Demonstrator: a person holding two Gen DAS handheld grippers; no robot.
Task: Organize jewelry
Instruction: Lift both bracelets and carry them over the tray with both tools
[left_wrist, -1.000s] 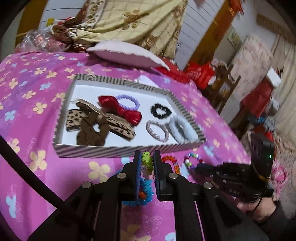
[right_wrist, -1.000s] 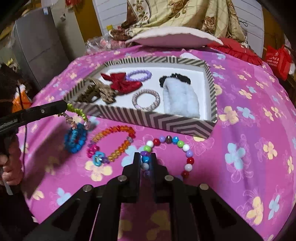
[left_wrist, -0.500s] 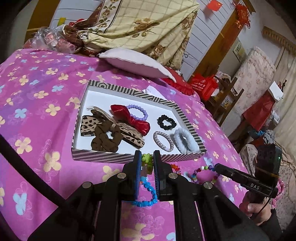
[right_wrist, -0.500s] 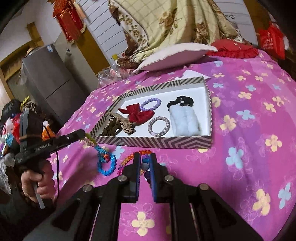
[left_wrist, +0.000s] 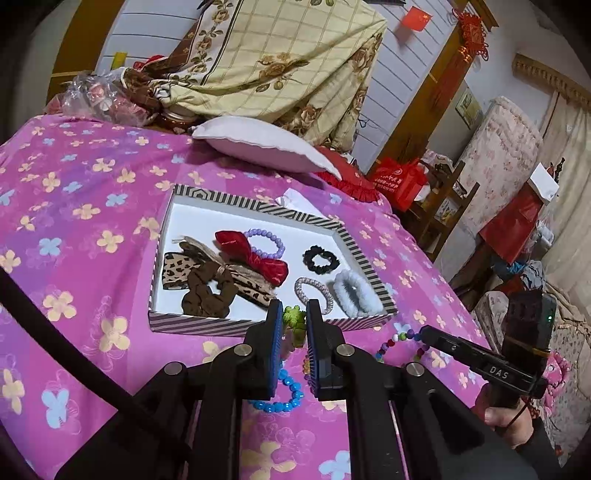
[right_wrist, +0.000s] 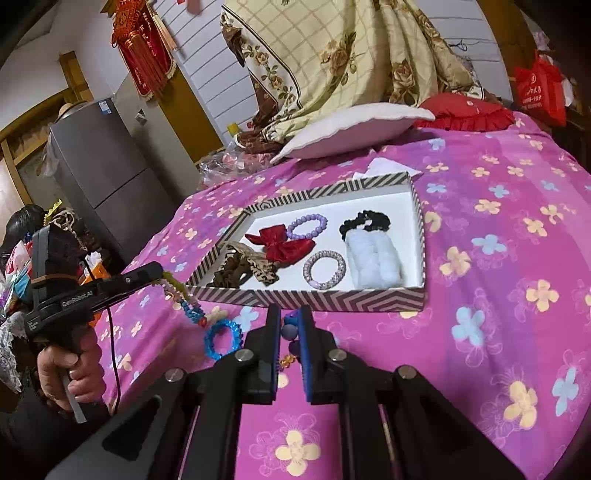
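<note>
We find the left gripper closed on a green-and-blue bead bracelet; its two fingers pinch the green beads at the top, and the blue loop hangs below them, clear of the pink flowered bedspread. From the right wrist view the same bracelet trails down from the left gripper's tip, just short of the box's near-left corner.

The right gripper is likewise pressed shut — on a multicoloured bead bracelet, of which purple and blue beads show between the fingers. In the left wrist view that bracelet dangles from the right gripper's tip, just off the box's near-right corner. A hand grips the left tool's handle; another hand grips the right one.

The striped box lies open on the bedspread, just beyond both grippers. Inside we note a leopard-print bow, a brown scrunchie, a red bow, a purple bead bracelet, a black scrunchie, a pink woven band and a white fluffy scrunchie — all resting on its white floor.

A pale cushion lies beyond the box.
</note>
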